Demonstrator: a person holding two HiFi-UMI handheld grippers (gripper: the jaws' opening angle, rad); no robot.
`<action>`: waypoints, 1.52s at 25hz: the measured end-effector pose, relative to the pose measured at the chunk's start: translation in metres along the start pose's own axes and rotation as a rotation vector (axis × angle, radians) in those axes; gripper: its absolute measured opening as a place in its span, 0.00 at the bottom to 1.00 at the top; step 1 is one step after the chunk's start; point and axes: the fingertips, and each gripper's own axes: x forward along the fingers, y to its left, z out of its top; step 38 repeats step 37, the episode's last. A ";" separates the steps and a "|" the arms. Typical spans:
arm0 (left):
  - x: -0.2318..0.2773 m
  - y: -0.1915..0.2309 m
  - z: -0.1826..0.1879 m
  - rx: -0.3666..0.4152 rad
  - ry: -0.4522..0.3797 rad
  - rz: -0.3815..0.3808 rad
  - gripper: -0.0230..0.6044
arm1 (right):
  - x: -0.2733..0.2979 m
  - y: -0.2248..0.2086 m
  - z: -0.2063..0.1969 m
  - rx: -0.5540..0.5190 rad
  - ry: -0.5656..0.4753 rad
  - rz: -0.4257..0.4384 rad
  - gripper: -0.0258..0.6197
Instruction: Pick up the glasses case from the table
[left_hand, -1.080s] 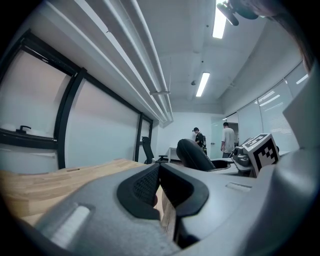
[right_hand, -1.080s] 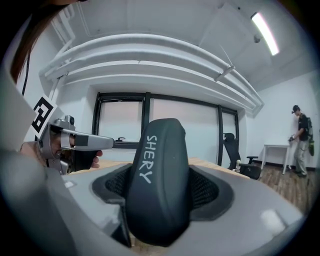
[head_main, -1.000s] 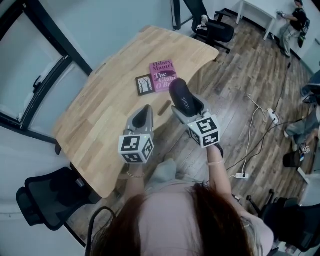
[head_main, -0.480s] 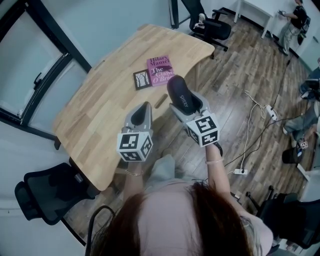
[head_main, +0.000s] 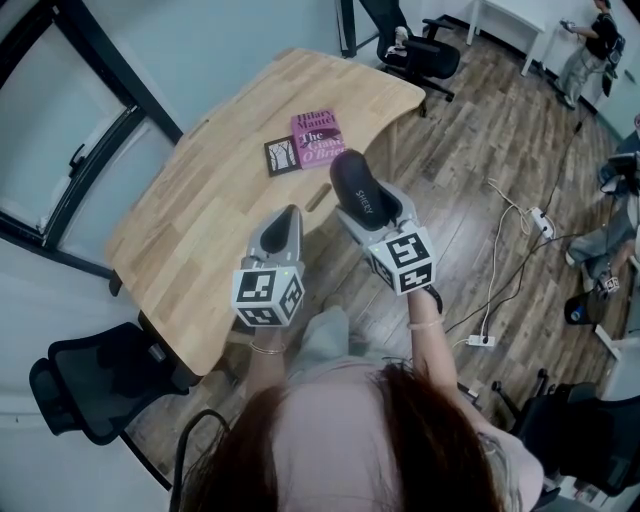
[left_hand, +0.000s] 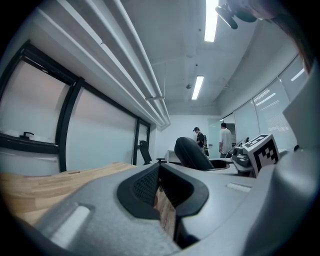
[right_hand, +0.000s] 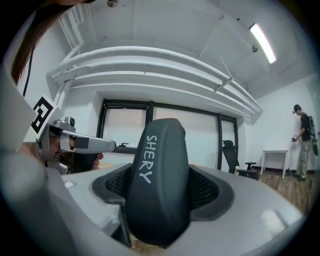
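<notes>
Since the right gripper (head_main: 372, 212) grasps the dark grey hard-shell glasses case (right_hand: 157, 185) off the wooden table (head_main: 200, 220) below, pickup looks done; the left gripper (head_main: 288, 222) alongside is clenched, empty.

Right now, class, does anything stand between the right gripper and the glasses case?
Nothing does. The case is already clamped between the jaws of the right gripper, held above the table.
</notes>
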 end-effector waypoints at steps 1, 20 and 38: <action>-0.002 -0.002 -0.001 0.000 0.001 0.000 0.05 | -0.003 0.001 0.000 -0.001 -0.003 -0.002 0.58; -0.013 -0.028 -0.001 0.010 -0.007 -0.031 0.05 | -0.036 0.006 -0.005 0.016 -0.032 -0.021 0.58; -0.014 -0.047 -0.017 0.041 0.031 -0.066 0.05 | -0.048 0.007 -0.016 0.024 -0.034 -0.019 0.58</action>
